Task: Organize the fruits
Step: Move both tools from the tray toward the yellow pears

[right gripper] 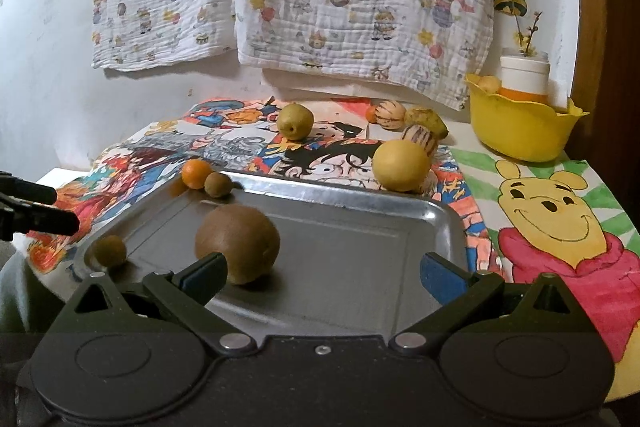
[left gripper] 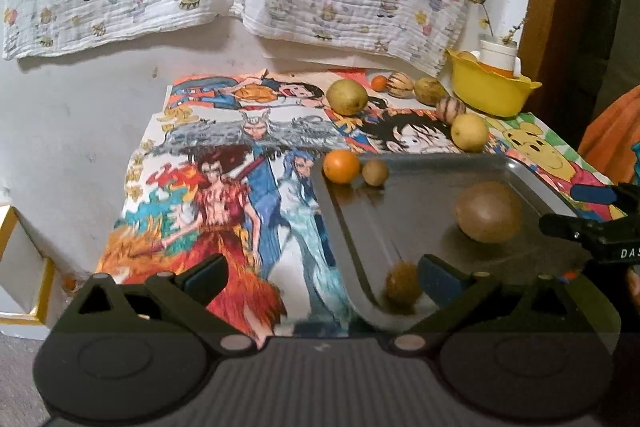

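- Left wrist: left gripper wide, empty, at the tray's near left corner beside a small brown fruit; kiwi mid-tray
- Right wrist: right gripper wide, empty; kiwi touches its left finger, long axis roughly left-right. Advice: centre the kiwi, close gently across the short axis

Our left gripper and right gripper share black bodies with round silver rivets. We see blue pads lining each finger, and ribbed plastic between the linkages.
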{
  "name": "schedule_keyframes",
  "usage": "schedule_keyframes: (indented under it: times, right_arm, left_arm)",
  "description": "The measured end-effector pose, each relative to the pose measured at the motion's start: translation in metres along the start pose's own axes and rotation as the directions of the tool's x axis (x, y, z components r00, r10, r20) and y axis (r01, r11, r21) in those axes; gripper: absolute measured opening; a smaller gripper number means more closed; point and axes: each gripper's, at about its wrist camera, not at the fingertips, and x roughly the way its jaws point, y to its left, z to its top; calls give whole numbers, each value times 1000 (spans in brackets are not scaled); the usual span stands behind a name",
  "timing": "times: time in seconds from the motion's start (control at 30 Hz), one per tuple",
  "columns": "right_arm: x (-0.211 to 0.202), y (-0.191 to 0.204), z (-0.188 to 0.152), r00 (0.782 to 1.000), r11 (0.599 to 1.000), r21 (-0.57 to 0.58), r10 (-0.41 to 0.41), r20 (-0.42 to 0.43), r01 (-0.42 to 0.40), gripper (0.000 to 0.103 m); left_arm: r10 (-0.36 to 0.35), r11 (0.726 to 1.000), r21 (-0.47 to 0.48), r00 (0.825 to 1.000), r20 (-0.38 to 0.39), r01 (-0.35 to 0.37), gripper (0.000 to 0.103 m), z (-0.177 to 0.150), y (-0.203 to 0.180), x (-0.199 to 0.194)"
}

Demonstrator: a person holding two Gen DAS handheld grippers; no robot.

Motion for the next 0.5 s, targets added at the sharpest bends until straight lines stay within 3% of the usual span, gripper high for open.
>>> schedule_keyframes:
  times: [0.3,0.5]
  right_arm:
    - [32,-15,25,1000,1000,16,16,2,-16,102]
    - [65,-27,53,997,999,18,38,-64,-37,102]
  left_arm:
    - [-1,995,-97,999,55,6,103,40,15,25]
    - [0,997,-78,997,73,6,103,73,14,46]
